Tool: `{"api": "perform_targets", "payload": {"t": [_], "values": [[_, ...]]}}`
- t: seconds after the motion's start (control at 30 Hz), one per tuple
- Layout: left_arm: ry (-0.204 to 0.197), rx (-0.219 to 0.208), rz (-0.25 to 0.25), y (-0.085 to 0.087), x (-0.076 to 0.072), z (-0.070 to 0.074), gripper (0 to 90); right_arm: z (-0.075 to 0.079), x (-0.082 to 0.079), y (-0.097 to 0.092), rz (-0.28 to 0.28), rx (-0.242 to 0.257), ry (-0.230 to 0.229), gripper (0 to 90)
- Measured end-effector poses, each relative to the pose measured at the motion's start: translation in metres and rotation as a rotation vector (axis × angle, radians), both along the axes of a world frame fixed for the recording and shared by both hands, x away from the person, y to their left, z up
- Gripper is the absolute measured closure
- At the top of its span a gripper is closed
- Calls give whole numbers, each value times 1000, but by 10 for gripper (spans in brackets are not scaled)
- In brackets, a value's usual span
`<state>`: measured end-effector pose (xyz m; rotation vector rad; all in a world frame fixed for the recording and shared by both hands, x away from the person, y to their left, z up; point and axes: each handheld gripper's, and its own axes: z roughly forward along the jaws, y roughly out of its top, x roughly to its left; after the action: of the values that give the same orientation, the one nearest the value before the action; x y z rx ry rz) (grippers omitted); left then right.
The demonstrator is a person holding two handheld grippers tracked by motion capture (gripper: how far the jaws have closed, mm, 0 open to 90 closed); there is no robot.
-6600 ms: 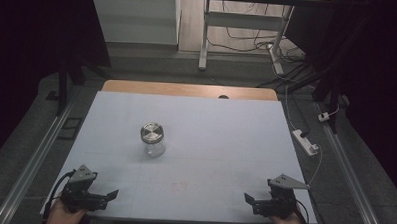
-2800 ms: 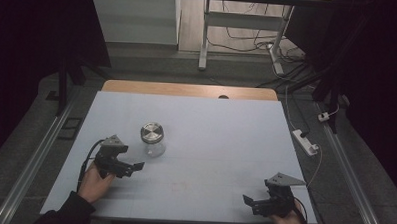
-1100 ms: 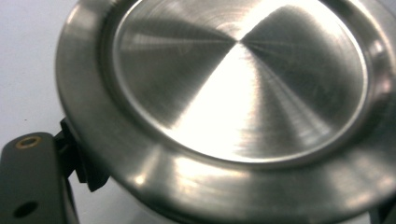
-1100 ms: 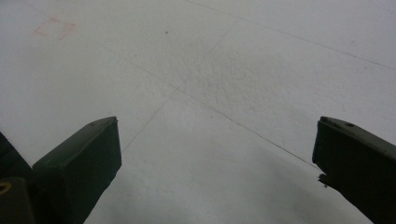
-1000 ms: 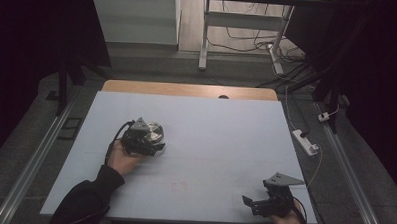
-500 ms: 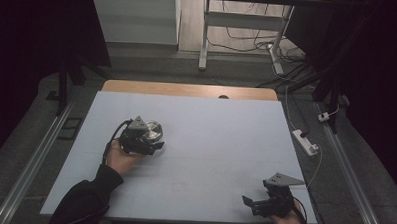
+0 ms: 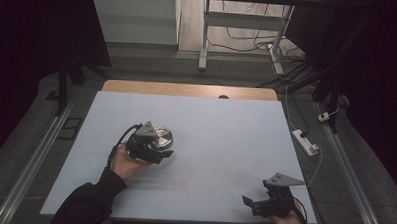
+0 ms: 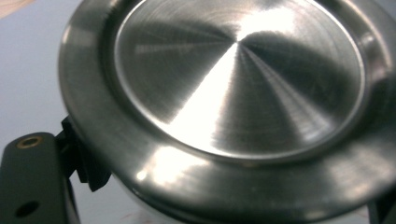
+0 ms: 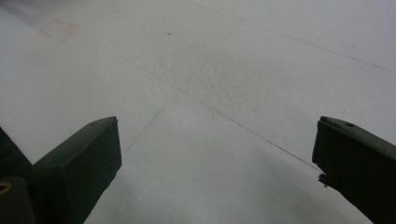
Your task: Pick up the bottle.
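Left gripper (image 7: 157, 151) clamped on the jar (image 7: 160, 138), just under the metal lid (image 8: 233, 79), with the jaws pressing on the glass body from two sides. In the left gripper view, lid very close to the camera, round and brushed, with a bright reflection across the middle; one black jaw visible at the lower left below the rim, the other just at the lower right corner. Jar tilted a little toward the camera there. Whether the jar base touches the white board (image 7: 226, 128) or hangs just above it, not possible to tell.

Taking the white board as the landmark: jar on the left half of the board, about halfway between the near edge and the far edge. Left hand (image 7: 124, 162) behind the gripper, on the near side of the jar, sleeve coming in from the near left corner of the board.

Right gripper (image 7: 256, 204) at the near right corner of the board, well apart from the jar. Jaws wide apart, nothing between them, only the bare board surface (image 9: 210, 93) in front in the right gripper view. Wooden table edge (image 7: 187, 89) just beyond the far side of the board.
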<state>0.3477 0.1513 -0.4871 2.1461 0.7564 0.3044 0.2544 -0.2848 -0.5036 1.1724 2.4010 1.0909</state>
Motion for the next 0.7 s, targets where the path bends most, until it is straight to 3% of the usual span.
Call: {"api": "perform_targets", "payload": {"t": [0.7], "values": [[16, -13, -144, -31, -31, 6, 149, 0, -1, 0, 6, 0, -2, 12]]}}
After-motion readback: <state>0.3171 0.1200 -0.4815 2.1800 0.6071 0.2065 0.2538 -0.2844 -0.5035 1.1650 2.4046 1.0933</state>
